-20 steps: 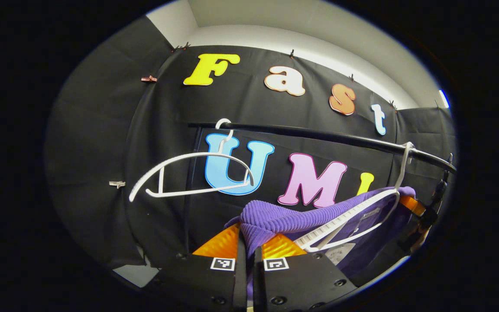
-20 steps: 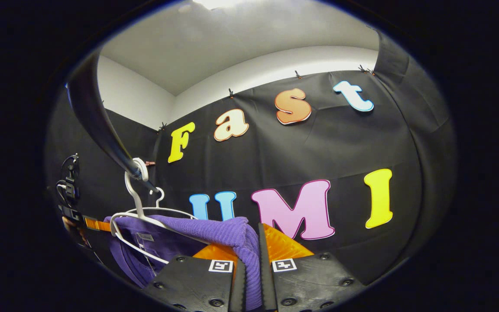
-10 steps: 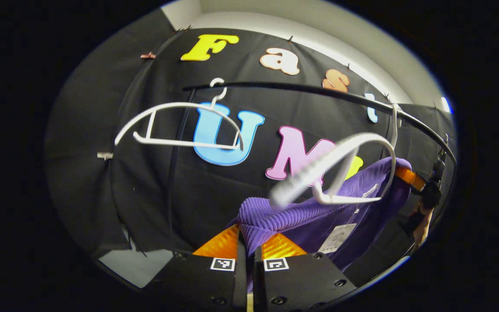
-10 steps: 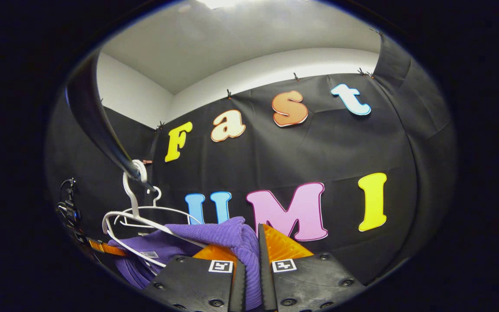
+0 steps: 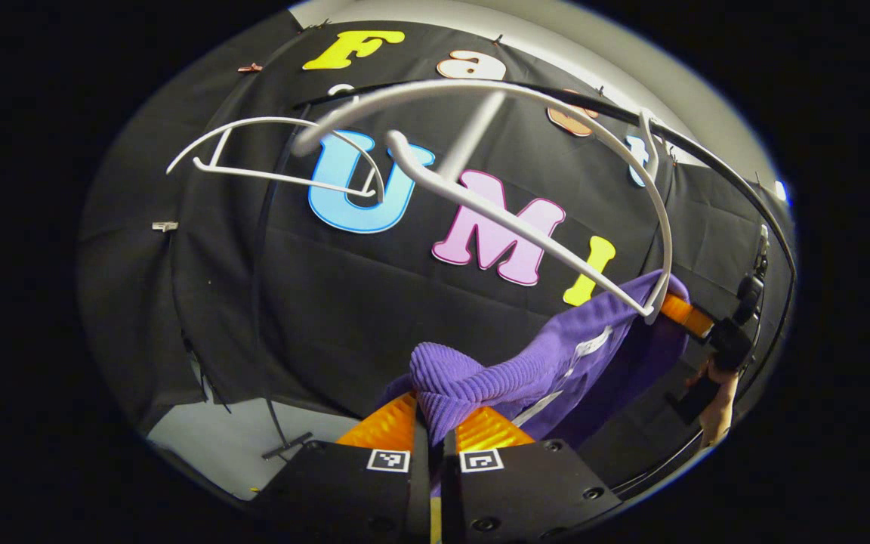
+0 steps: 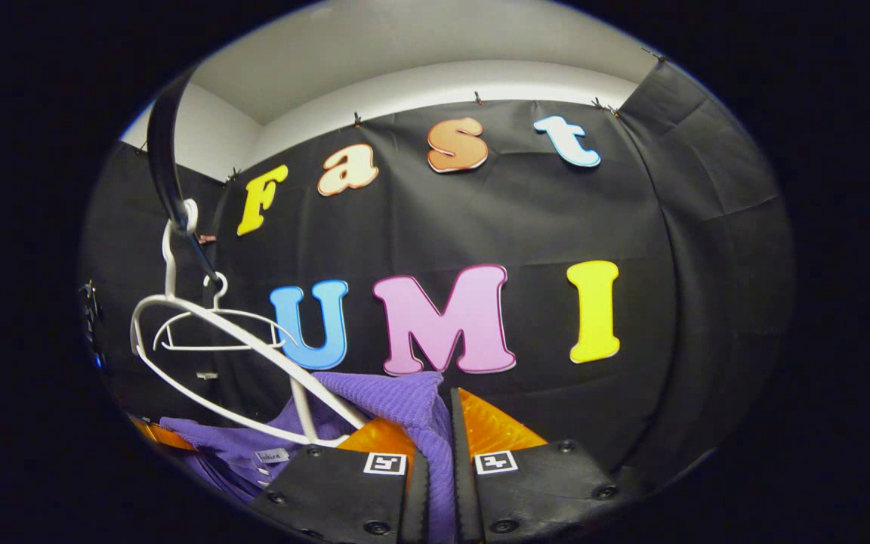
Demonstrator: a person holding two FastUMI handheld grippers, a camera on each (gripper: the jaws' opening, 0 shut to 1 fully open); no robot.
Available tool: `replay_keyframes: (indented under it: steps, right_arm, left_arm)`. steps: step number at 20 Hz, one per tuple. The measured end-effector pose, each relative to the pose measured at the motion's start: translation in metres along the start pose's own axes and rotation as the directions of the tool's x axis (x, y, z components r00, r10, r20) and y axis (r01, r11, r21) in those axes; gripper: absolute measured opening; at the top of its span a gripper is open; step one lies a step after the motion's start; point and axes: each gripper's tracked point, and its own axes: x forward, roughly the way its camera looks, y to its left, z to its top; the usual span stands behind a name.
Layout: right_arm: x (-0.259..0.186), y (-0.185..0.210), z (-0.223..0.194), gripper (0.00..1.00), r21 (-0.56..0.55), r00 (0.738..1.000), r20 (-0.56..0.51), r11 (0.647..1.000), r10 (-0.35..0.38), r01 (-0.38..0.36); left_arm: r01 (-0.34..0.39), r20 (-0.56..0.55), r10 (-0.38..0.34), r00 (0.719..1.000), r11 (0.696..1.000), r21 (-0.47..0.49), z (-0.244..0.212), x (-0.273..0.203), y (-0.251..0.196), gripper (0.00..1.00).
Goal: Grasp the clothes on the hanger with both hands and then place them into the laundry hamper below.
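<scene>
Black cloth walled the booth on every side, with a pale ceiling above it and a strip of light floor low in the left gripper view. Across it ran a dark rail (image 5: 714, 162), from which two white hangers hung by their hooks. The nearer hanger (image 5: 526, 227) swung tilted and almost bare, only its far end touching cloth; this suggested the garment had been drawn down off its arms. The spare hanger (image 5: 269, 151) hung empty farther along the rail.

Below the hangers sagged the purple garment (image 5: 556, 363), a ribbed knit with a small white tag near the neck. It stretched between the two tools, held at opposite shoulders, probably so it would come free evenly and drop as one bundle.

The left gripper (image 5: 430, 431) was closed narrow, both fingers pinching a fold of the knit. The right gripper (image 6: 435, 434) was closed the same way on the other shoulder, purple cloth bulging up between its fingers. The hamper was judged to lie below, and the lowering not yet done.
</scene>
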Motion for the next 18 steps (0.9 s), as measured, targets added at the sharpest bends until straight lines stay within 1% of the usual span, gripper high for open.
replay_keyframes:
  steps: [2,4,8,11,13,15,16,17,18]
  right_arm:
    - [-0.010,-0.001,-0.019,0.18,0.008,0.999,-0.049,1.000,-0.011,0.011]
    - [-0.021,0.001,-0.035,0.18,0.004,0.996,-0.085,1.000,-0.010,0.010]
    - [-0.040,0.006,-0.071,0.18,-0.042,0.983,-0.185,0.999,-0.007,-0.001]
    - [-0.063,0.029,-0.099,0.19,-0.025,0.962,-0.267,0.997,0.058,-0.067]
    - [-0.077,0.049,-0.116,0.19,-0.018,0.942,-0.317,0.993,0.109,-0.121]
    - [-0.090,0.074,-0.126,0.18,0.034,0.920,-0.350,0.984,0.173,-0.173]
    - [-0.094,0.089,-0.130,0.14,0.059,0.908,-0.365,0.978,0.207,-0.200]
    - [-0.100,0.103,-0.135,0.19,0.076,0.893,-0.381,0.970,0.241,-0.229]
    - [-0.106,0.116,-0.139,0.19,0.082,0.878,-0.395,0.962,0.271,-0.260]
  left_arm:
    - [0.026,-0.045,-0.025,0.999,0.999,0.019,-0.017,-0.002,-0.015,0.10]
    - [0.051,-0.061,-0.048,0.997,0.998,0.039,-0.021,-0.002,-0.028,0.10]
    - [0.098,-0.109,-0.093,0.990,0.994,0.043,-0.043,-0.005,-0.051,0.10]
    - [0.112,-0.144,-0.103,0.984,0.992,0.053,-0.055,-0.010,-0.059,0.10]
    - [0.118,-0.166,-0.108,0.980,0.992,0.049,-0.064,-0.014,-0.060,0.10]
    - [0.116,-0.182,-0.107,0.978,0.992,0.041,-0.071,-0.015,-0.064,0.10]
    - [0.115,-0.188,-0.106,0.976,0.993,0.035,-0.076,-0.016,-0.064,0.10]
    - [0.115,-0.197,-0.107,0.975,0.993,0.028,-0.079,-0.018,-0.064,0.10]
    - [0.113,-0.207,-0.106,0.973,0.993,0.023,-0.083,-0.020,-0.065,0.10]
